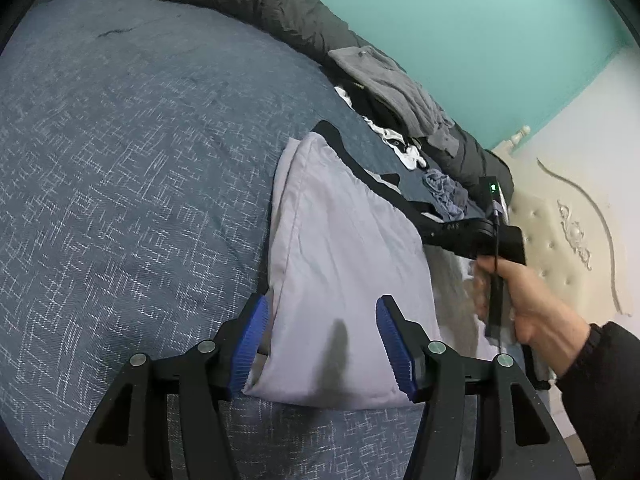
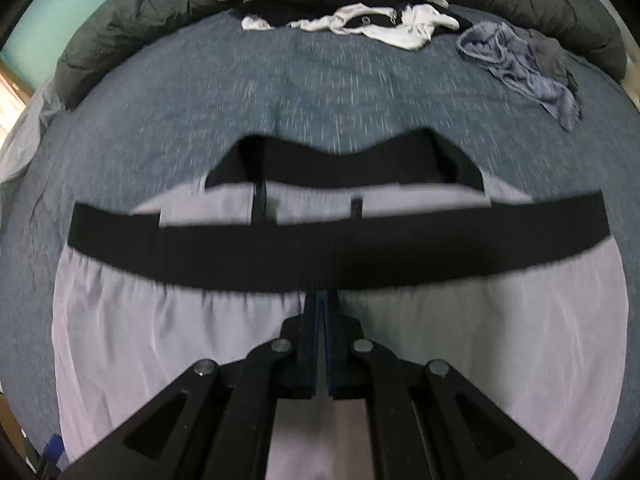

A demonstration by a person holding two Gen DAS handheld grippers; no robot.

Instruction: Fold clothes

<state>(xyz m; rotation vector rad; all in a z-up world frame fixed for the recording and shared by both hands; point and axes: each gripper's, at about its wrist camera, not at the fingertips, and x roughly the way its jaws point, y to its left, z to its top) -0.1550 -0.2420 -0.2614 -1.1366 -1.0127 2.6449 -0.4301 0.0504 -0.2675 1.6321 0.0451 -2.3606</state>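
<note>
While right tool [image 2: 321, 300] pinches the black waistband [image 2: 200, 240], left tool [image 1: 320, 344] stands spread.
Risk: lilac shorts [image 1: 344, 240] slip free near the bed [image 1: 120, 160] edge, spoiling the fold.

The left gripper [image 1: 322, 338] has black angular arms with triangular cut-outs, round silver screws at the pivots, and two ribbed blue pads [image 1: 250, 346]. The right gripper [image 2: 322, 300] has the same build: black linkage, silver screws, blue pads. Seen from the left wrist, its black body carries a small green light and a thin black cable. The hand [image 1: 528, 300] wears a black sleeve [image 1: 604, 384].
</note>
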